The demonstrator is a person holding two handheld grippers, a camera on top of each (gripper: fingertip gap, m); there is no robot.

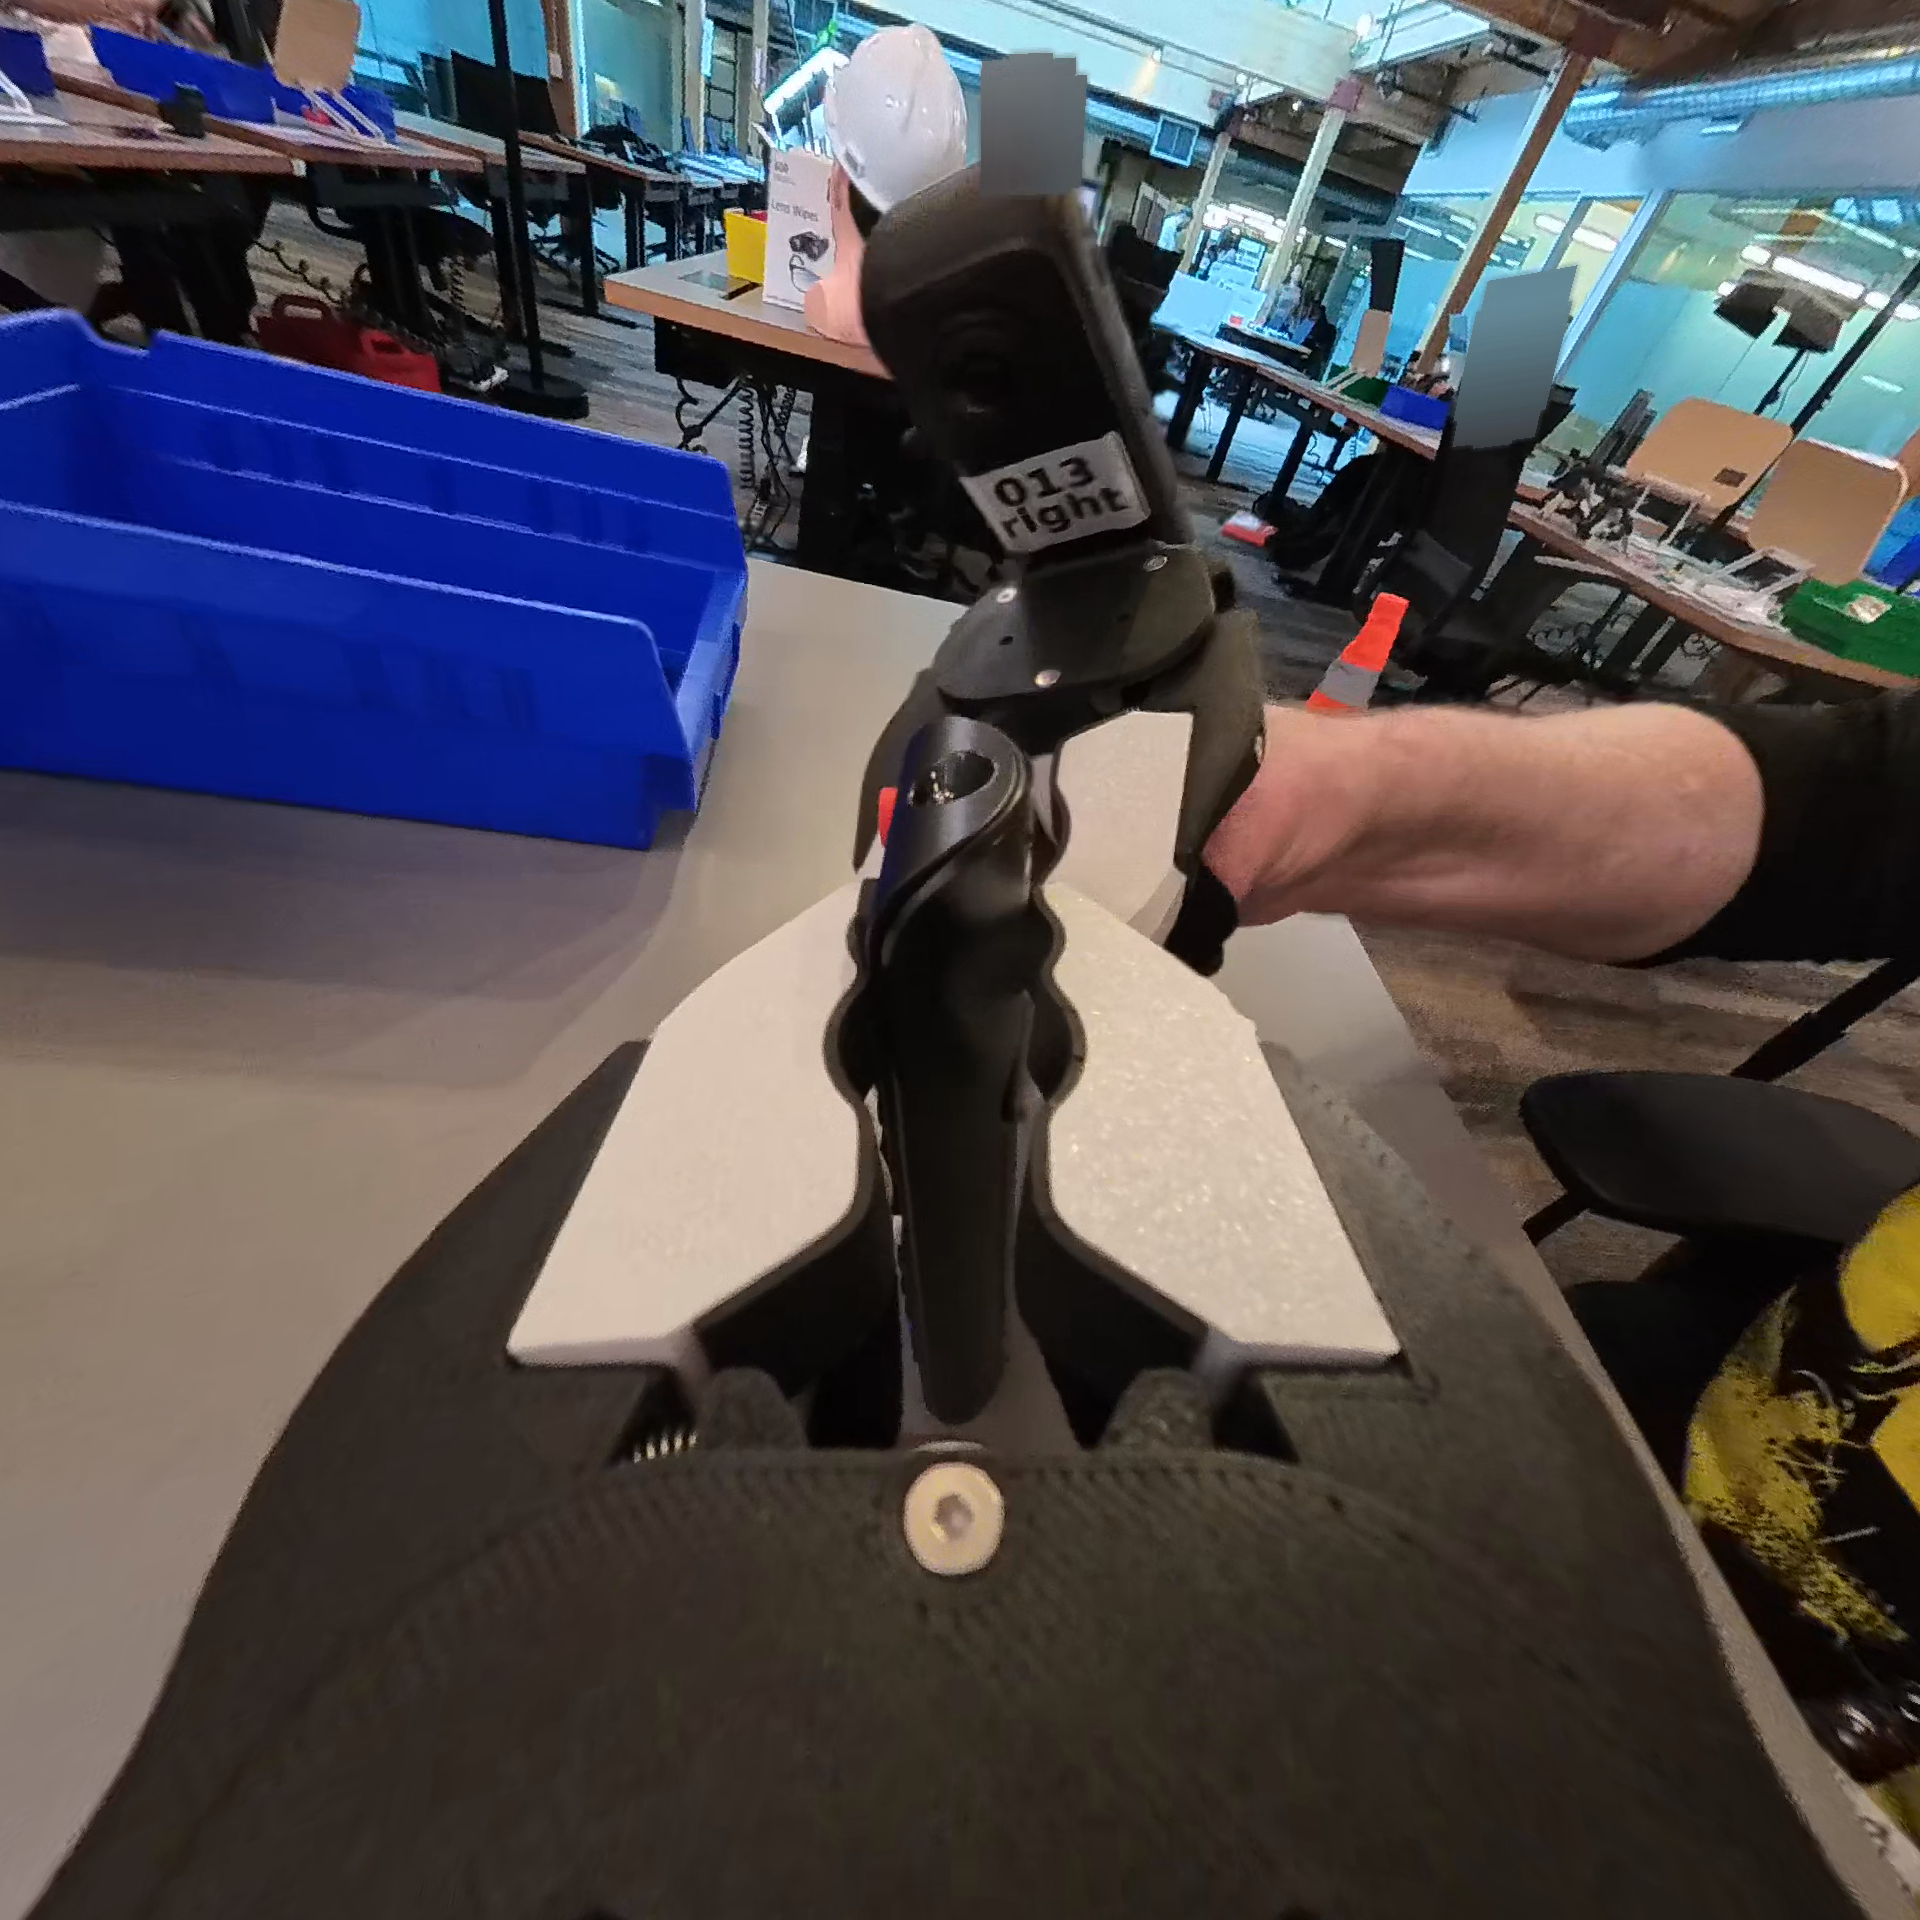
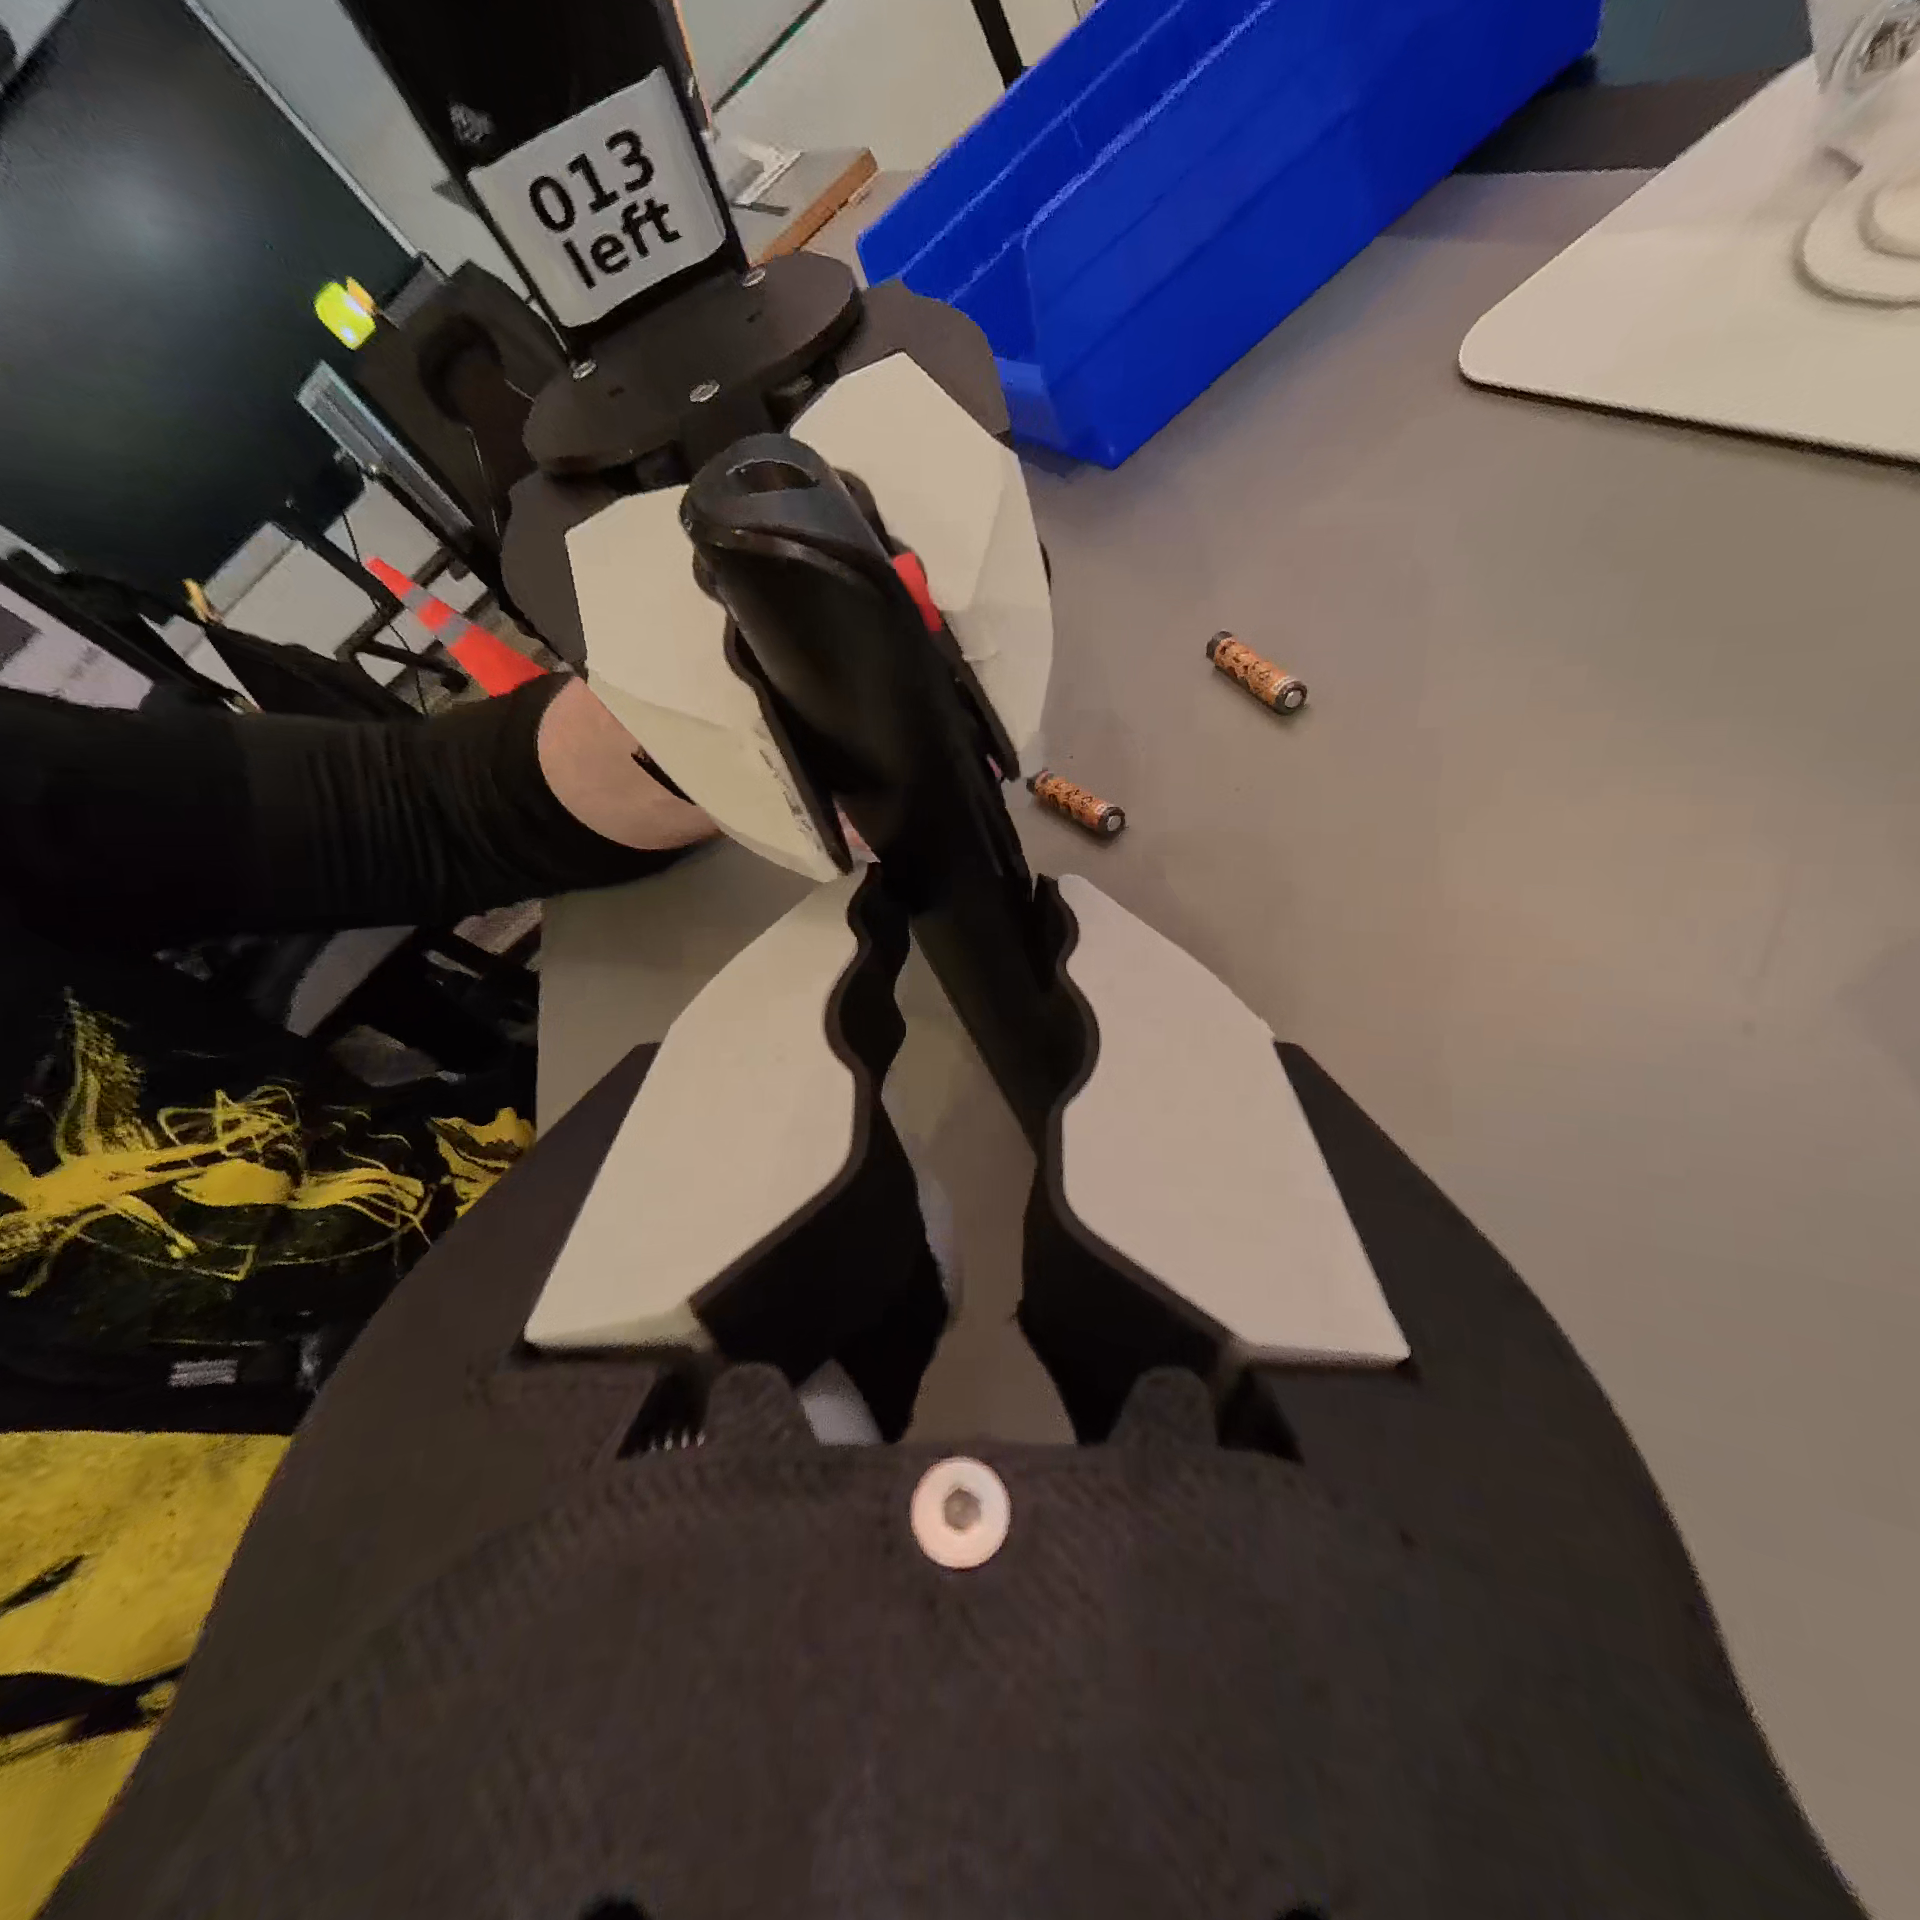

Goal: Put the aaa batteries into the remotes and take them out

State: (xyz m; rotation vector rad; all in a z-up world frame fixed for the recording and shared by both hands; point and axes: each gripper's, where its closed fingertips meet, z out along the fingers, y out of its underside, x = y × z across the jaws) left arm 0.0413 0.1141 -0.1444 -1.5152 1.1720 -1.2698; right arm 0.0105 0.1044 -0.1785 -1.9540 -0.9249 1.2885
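Note:
A black remote (image 1: 956, 1143) with a red button stands lengthwise between the white fingers of my left gripper (image 1: 956, 925), which is shut on it. My right gripper (image 2: 961, 894) faces it and is closed around the other end of the remote (image 2: 831, 623), which leans against one finger. The right gripper also shows in the left wrist view (image 1: 997, 821), and the left gripper in the right wrist view (image 2: 894, 748). Two orange and black AAA batteries lie on the grey table, one close to the grippers (image 2: 1076, 802) and one farther right (image 2: 1255, 672).
A blue plastic bin (image 1: 312, 571) (image 2: 1195, 208) stands on the table behind the grippers. A white mat (image 2: 1714, 291) lies at the far right. The table edge (image 1: 1382, 997) and a black chair (image 1: 1714, 1153) are beside the person's arms.

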